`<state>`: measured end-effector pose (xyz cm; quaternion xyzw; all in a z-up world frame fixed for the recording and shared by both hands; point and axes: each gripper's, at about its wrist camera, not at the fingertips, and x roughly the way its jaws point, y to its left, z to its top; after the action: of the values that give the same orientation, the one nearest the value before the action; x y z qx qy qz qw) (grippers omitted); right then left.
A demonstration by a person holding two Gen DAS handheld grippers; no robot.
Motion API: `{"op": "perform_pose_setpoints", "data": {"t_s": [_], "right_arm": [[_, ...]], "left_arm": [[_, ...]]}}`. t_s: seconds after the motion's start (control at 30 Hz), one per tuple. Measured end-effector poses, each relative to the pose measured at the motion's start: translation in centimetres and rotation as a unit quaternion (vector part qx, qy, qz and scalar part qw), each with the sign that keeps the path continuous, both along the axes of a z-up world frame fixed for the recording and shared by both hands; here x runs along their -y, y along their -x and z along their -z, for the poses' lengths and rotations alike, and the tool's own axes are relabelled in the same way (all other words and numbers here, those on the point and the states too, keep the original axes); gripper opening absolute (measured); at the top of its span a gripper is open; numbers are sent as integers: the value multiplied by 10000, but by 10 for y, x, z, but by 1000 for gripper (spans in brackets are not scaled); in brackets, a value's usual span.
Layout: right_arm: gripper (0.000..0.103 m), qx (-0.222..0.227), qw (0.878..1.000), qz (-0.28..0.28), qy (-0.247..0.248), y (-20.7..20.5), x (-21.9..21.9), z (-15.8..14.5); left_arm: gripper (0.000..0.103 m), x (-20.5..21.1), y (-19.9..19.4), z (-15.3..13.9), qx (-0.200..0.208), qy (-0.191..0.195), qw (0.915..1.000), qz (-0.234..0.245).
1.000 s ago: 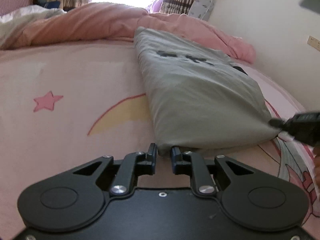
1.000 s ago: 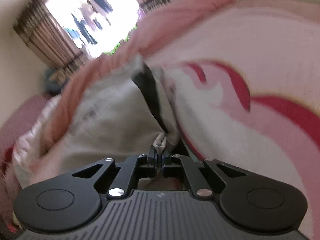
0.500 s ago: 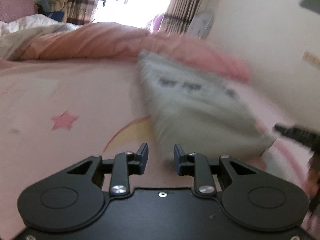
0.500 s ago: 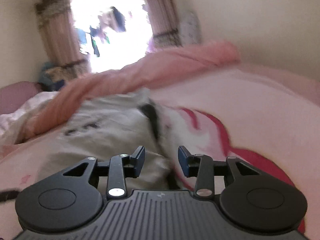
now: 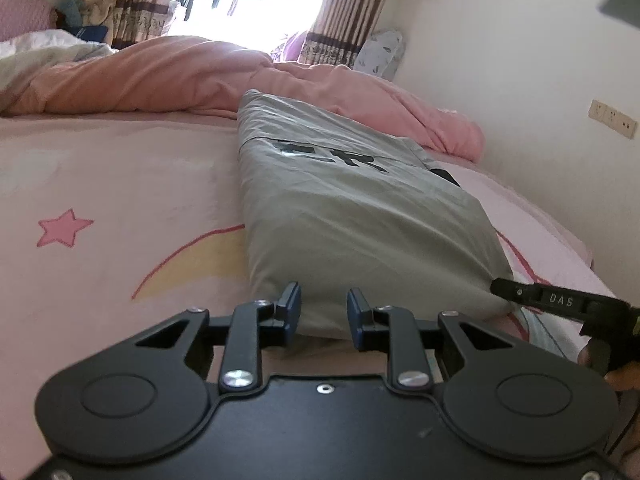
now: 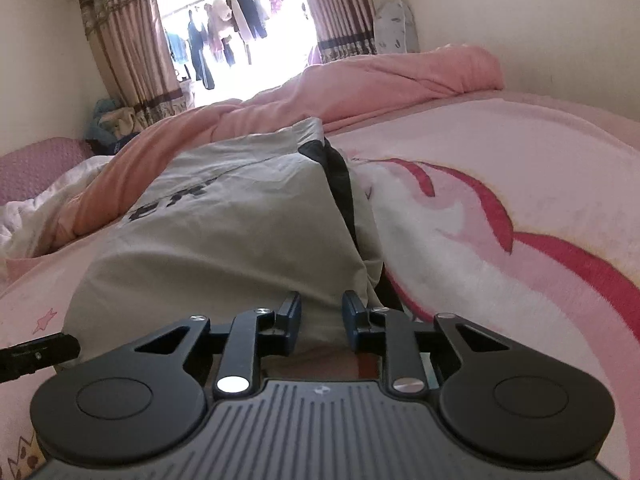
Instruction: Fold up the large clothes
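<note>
Both tongs (image 5: 323, 307) (image 6: 322, 312) now parted, off the folded grey garment (image 5: 360, 216), right closing

A bed (image 5: 100, 184) under a pink star-printed sheet fills the room, a rumpled pink duvet (image 5: 168, 76) across it. Striped brown curtains (image 6: 120, 40) frame a glaring bright window (image 6: 236, 32); cream walls (image 5: 500, 60) carry a socket strip (image 5: 612, 119).

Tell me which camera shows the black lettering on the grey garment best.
The left wrist view: the black lettering lies in the open, sharp on the grey garment. The right wrist view shows the same lettering foreshortened, blurrier and at a slant.
</note>
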<state>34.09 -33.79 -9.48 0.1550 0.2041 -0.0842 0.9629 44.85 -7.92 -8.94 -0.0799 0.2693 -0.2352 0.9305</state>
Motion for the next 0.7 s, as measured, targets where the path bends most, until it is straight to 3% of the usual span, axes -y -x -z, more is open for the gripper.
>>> {"op": "perform_pose_setpoints", "data": {"t_s": [0.2,0.33,0.53,0.7], "right_arm": [[29,-115,9996,45,235,-5,-6,-2],[30,-32,9992,22,402,-3,-13,-25],[34,218,9986,-41,470,-34,-14,-56],[34,20,9984,-40,555,-67,-13,-48]], "left_arm": [[23,-8,5,-5,-59,122,9999,-22],[24,-11,1,-32,-6,146,9999,3],[29,-4,-34,-59,200,42,9998,-87],[29,8,-64,-51,-60,-43,10000,-64]]}}
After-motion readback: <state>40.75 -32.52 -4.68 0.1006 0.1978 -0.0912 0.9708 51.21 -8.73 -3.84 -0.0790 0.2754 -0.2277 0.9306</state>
